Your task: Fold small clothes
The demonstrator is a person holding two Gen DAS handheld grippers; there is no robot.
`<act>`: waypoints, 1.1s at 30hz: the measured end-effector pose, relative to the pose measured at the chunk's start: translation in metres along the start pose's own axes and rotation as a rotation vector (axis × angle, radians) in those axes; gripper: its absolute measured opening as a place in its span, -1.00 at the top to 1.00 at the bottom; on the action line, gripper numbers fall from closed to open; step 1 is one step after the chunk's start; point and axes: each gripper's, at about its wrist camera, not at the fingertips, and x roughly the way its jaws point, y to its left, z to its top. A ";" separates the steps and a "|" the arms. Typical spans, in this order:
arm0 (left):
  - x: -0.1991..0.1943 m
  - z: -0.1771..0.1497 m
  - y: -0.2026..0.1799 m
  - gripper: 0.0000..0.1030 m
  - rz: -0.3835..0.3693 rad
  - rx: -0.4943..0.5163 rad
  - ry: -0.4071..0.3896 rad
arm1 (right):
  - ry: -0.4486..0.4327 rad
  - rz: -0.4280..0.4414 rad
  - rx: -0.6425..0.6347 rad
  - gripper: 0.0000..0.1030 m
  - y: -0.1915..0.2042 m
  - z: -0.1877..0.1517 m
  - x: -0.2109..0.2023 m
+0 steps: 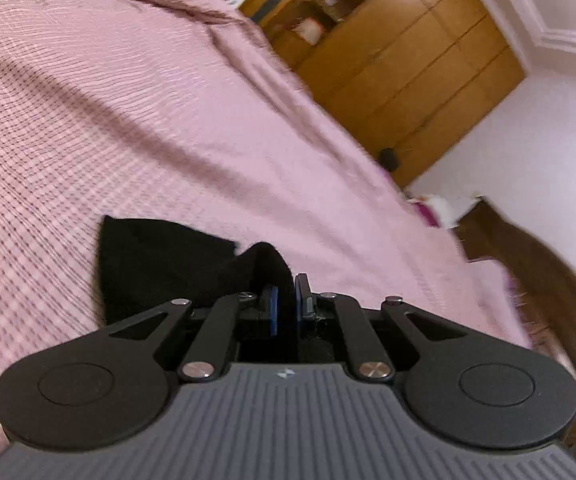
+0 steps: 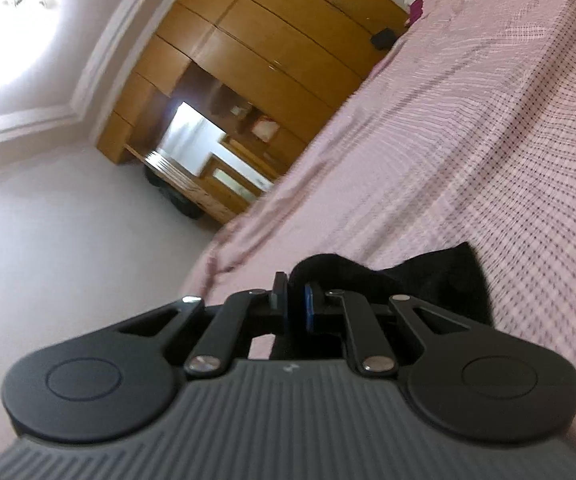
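Left wrist view: the left gripper (image 1: 286,300) has its fingers (image 1: 272,308) clamped on an edge of a black garment (image 1: 160,260), which spreads leftward from them over the pink bedspread (image 1: 168,120). Right wrist view: the right gripper (image 2: 295,300) likewise pinches a bunched edge, the cloth trailing to the fingers' right. Holding two edges at once probably keeps the cloth taut for a fold. Beyond stands a wooden wardrobe (image 2: 268,40); no containers with visible contents appear.
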 end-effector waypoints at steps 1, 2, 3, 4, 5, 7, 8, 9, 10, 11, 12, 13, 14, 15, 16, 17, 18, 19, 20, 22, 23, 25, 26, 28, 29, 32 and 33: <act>0.013 0.000 0.005 0.82 0.024 0.005 0.010 | 0.006 -0.025 -0.019 0.79 -0.003 -0.002 0.007; 0.023 0.000 0.011 0.82 0.049 0.013 0.021 | 0.017 -0.050 -0.036 0.79 -0.007 -0.004 0.015; 0.033 0.000 0.016 0.82 0.079 0.022 0.034 | 0.032 -0.078 -0.054 0.79 -0.011 -0.008 0.024; 0.043 0.000 0.022 0.82 0.100 0.032 0.043 | 0.047 -0.108 -0.073 0.79 -0.014 -0.010 0.032; 0.049 -0.002 0.027 0.82 0.116 0.038 0.057 | 0.070 -0.140 -0.100 0.77 -0.017 -0.013 0.041; 0.058 -0.006 0.035 0.82 0.126 0.052 0.070 | 0.101 -0.181 -0.144 0.76 -0.020 -0.020 0.051; 0.060 -0.006 0.035 0.81 0.128 0.071 0.069 | 0.112 -0.188 -0.158 0.76 -0.021 -0.023 0.054; 0.061 -0.006 0.033 0.81 0.132 0.090 0.069 | 0.114 -0.189 -0.165 0.77 -0.022 -0.025 0.055; 0.061 -0.005 0.031 0.81 0.135 0.103 0.069 | 0.112 -0.188 -0.164 0.77 -0.022 -0.025 0.054; 0.060 -0.004 0.029 0.80 0.135 0.111 0.073 | 0.112 -0.187 -0.162 0.76 -0.022 -0.024 0.052; 0.058 -0.003 0.026 0.80 0.133 0.116 0.077 | 0.117 -0.187 -0.160 0.76 -0.021 -0.023 0.050; 0.054 -0.002 0.023 0.79 0.129 0.118 0.080 | 0.127 -0.187 -0.158 0.74 -0.020 -0.021 0.048; 0.051 0.000 0.022 0.78 0.123 0.119 0.082 | 0.134 -0.186 -0.156 0.72 -0.018 -0.019 0.044; 0.044 0.000 0.019 0.77 0.115 0.118 0.084 | 0.139 -0.183 -0.153 0.69 -0.017 -0.017 0.039; 0.039 0.001 0.017 0.72 0.105 0.116 0.087 | 0.143 -0.179 -0.147 0.61 -0.015 -0.015 0.034; 0.030 0.000 0.013 0.62 0.096 0.117 0.087 | 0.143 -0.179 -0.143 0.52 -0.015 -0.013 0.028; 0.021 -0.001 0.009 0.55 0.089 0.124 0.084 | 0.142 -0.181 -0.144 0.47 -0.010 -0.011 0.023; 0.012 -0.001 0.005 0.39 0.085 0.133 0.078 | 0.138 -0.185 -0.146 0.38 -0.009 -0.009 0.018; 0.005 -0.001 0.002 0.24 0.080 0.143 0.071 | 0.134 -0.185 -0.152 0.30 -0.007 -0.008 0.011; -0.010 -0.003 -0.004 0.15 0.059 0.168 0.060 | 0.135 -0.176 -0.166 0.30 -0.006 -0.005 0.002; -0.015 -0.005 -0.007 0.13 0.053 0.188 0.059 | 0.140 -0.166 -0.178 0.30 -0.005 -0.004 -0.005; -0.025 -0.009 -0.013 0.13 0.050 0.236 0.072 | 0.158 -0.156 -0.216 0.30 -0.002 -0.003 -0.014; -0.028 -0.011 -0.016 0.13 0.049 0.263 0.082 | 0.167 -0.153 -0.243 0.30 0.001 -0.003 -0.017; -0.033 -0.018 -0.023 0.13 0.053 0.318 0.106 | 0.190 -0.151 -0.307 0.30 0.008 -0.006 -0.023; -0.032 -0.021 -0.025 0.13 0.056 0.342 0.119 | 0.204 -0.151 -0.351 0.30 0.012 -0.008 -0.025; -0.024 -0.033 -0.031 0.13 0.058 0.409 0.165 | 0.247 -0.140 -0.444 0.30 0.021 -0.017 -0.024; -0.020 -0.037 -0.032 0.13 0.063 0.424 0.179 | 0.266 -0.133 -0.465 0.31 0.023 -0.021 -0.023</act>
